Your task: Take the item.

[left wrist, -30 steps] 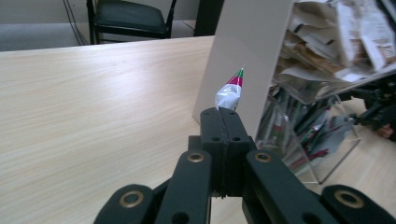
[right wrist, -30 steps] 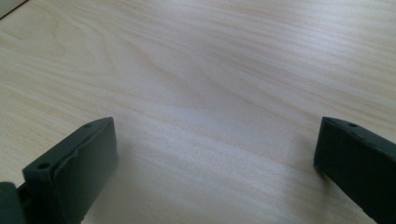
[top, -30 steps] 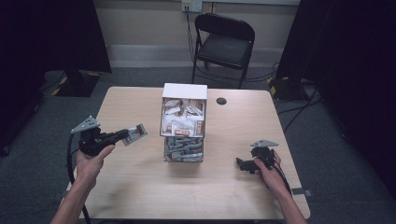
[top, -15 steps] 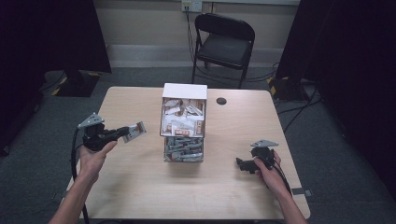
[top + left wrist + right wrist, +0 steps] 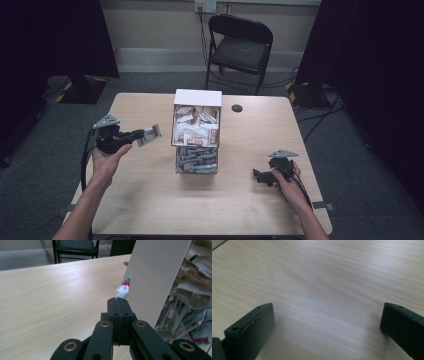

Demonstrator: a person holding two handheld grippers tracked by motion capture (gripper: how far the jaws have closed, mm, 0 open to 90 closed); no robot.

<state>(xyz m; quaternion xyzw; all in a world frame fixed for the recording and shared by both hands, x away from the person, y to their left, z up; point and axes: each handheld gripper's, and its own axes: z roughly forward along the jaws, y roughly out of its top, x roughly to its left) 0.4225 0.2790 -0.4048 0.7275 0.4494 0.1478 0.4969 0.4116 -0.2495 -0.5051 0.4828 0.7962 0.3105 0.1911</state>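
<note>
Pale wooden table (image 5: 150, 200), white box (image 5: 197, 131) of packets mid-table. Left gripper (image 5: 140, 135) clamped on red-and-white packet (image 5: 149, 135), just left of box; print unreadable. Right gripper (image 5: 256, 175) spread wide, empty, resting low.

From overhead I see my whole table (image 5: 150, 200); my gripper cameras skim that same tabletop, close up.

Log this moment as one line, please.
left gripper: shut on sachet, held left of box | right gripper: open, low over table, holding nothing | box: full of sachets
</note>
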